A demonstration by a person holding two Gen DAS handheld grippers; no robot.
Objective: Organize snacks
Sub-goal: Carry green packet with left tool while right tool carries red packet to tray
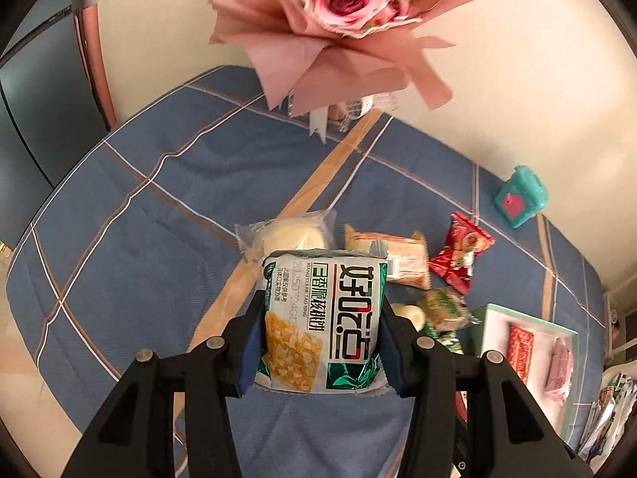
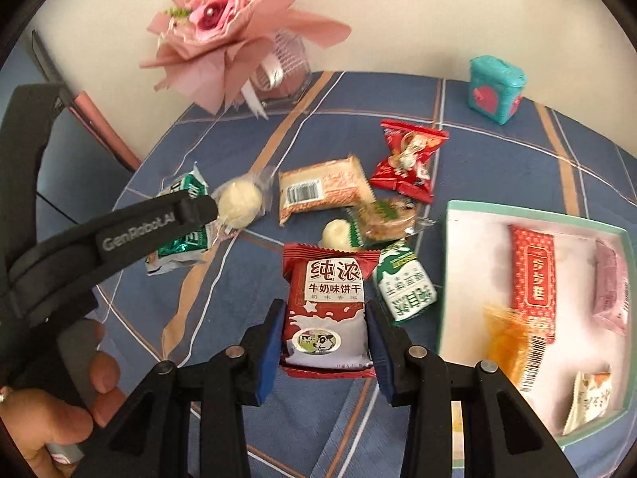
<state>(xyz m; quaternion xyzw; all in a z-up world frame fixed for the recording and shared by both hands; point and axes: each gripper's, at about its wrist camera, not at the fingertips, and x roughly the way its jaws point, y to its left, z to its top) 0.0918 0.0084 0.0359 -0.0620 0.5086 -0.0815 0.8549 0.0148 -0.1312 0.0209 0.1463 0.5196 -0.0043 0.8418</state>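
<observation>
My left gripper (image 1: 318, 342) is shut on a green and white biscuit packet (image 1: 322, 318), held above the blue checked tablecloth (image 1: 159, 207). It also shows from the side in the right wrist view (image 2: 187, 215), still on the packet (image 2: 179, 247). My right gripper (image 2: 324, 342) is shut on a red and white milk biscuit packet (image 2: 326, 306), left of the white tray (image 2: 469, 263). Loose snacks lie between: a round white bun (image 2: 239, 203), an orange wafer pack (image 2: 322, 191), a red candy pack (image 2: 410, 163), a green and white packet (image 2: 406, 283).
The tray holds a red bar (image 2: 533, 283), a pink pack (image 2: 609, 286), an orange pack (image 2: 505, 342) and a white pack (image 2: 589, 402). A pink bouquet (image 2: 223, 32) and a teal box (image 2: 493, 87) stand at the back by the wall.
</observation>
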